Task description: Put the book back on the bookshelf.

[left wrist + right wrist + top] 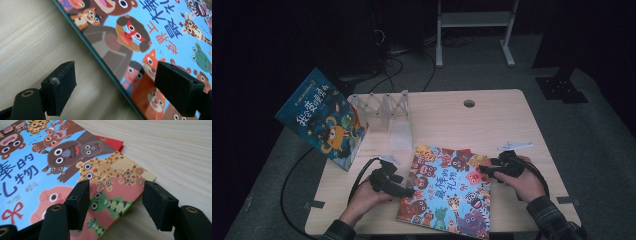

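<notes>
Flat on the pale wooden desk (492,107), toward six o'clock from its middle: a picture book (447,190) with a sky-blue cover crowded with cartoon animals (bear, fox, giraffe, leopard, pink pig, green striped frog), dark blue and red Chinese lettering, a red bow, a thin teal edge. Peeking out under its far corner, a red book (110,143). At the nine o'clock edge, left claw (411,191) spread open, one jaw over bare wood, the other over the cover, gripping nothing. At three o'clock, right claw (484,170) also open, straddling the cover's edge, pads clear of it. Propped at ten o'clock beside a clear rack (384,107), a dark blue book (324,120).
</notes>
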A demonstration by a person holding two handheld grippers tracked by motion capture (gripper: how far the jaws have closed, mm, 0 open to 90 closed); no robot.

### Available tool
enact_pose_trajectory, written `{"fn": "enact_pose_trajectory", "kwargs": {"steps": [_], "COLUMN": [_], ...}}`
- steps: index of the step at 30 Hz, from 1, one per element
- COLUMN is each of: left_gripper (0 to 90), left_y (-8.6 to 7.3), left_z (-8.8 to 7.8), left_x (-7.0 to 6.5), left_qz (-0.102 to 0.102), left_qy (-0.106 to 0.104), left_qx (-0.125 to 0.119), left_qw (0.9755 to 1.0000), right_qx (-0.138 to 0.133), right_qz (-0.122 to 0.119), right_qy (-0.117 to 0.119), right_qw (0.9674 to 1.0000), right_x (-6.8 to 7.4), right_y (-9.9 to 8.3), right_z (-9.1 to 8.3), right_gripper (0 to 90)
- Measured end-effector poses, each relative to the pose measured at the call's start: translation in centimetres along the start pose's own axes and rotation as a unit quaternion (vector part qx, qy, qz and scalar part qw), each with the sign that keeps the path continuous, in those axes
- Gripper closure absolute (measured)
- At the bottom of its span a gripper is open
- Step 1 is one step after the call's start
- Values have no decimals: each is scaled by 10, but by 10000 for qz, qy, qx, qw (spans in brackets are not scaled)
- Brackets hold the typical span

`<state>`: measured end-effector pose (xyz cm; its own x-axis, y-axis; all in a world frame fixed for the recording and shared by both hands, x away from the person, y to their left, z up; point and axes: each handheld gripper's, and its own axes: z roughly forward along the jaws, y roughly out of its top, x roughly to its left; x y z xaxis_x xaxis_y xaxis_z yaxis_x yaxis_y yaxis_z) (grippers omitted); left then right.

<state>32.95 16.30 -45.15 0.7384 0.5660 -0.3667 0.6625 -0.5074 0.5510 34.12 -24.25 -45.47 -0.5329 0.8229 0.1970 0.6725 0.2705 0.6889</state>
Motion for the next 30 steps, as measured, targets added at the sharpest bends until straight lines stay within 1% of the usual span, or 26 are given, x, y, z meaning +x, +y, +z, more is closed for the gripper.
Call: {"fn": "enact_pose_trajectory", "kwargs": {"steps": [3,4,8,9,10,11,12,14,15,16,18,19,22,24,27,30], "left_gripper": [162,162,162,162,162,162,163,163,163,163,163,163,163,161,158,158], "left_y": [1,2,5,8,8,10,12,14,15,17,18,19,18,18,17,16], "left_z": [1,2,5,7,7,8,10,12,13,13,13,13,15,16,14,15], "left_x": [1,2,3,4,4,5,8,12,12,11,11,10,9,9,10,10], "left_qz": [-42,-21,-16,-25,-25,-38,-114,-192,-194,-120,-100,-57,-67,-118,-123,-168], "left_qy": [-9,-41,-90,-103,-103,-133,-184,-252,-249,-211,-220,-203,-197,-217,-211,-240], "left_qx": [-30,-12,-12,-54,-54,-110,-158,-181,-145,-135,-136,-95,-62,-49,-51,-41], "left_qw": [10000,10000,10000,9999,9999,9998,9996,9993,9994,9996,9996,9997,9998,9997,9997,9996], "right_qx": [19,23,24,45,45,35,35,35,39,24,7,-1,-1,-3,4,41], "right_qz": [-55,-77,-84,-83,-83,-83,-69,-66,-78,-85,-92,-93,-92,-135,-217,-193], "right_qy": [15,52,128,169,169,175,189,197,191,184,183,185,201,199,193,254], "right_qw": [10000,10000,9999,9998,9998,9998,9998,9998,9998,9998,9998,9998,9998,9997,9996,9995], "right_x": [3,6,9,12,12,12,13,13,13,13,14,15,16,19,22,23], "right_y": [-1,-4,-7,-10,-10,-11,-12,-12,-12,-12,-12,-12,-10,-8,-7,-9], "right_z": [-1,-3,-5,-6,-6,-7,-8,-7,-7,-7,-7,-6,-4,-2,0,-2], "right_gripper": [375,374,372,373,373,372,372,372,371,368,367,366,366,364,359,360]}}
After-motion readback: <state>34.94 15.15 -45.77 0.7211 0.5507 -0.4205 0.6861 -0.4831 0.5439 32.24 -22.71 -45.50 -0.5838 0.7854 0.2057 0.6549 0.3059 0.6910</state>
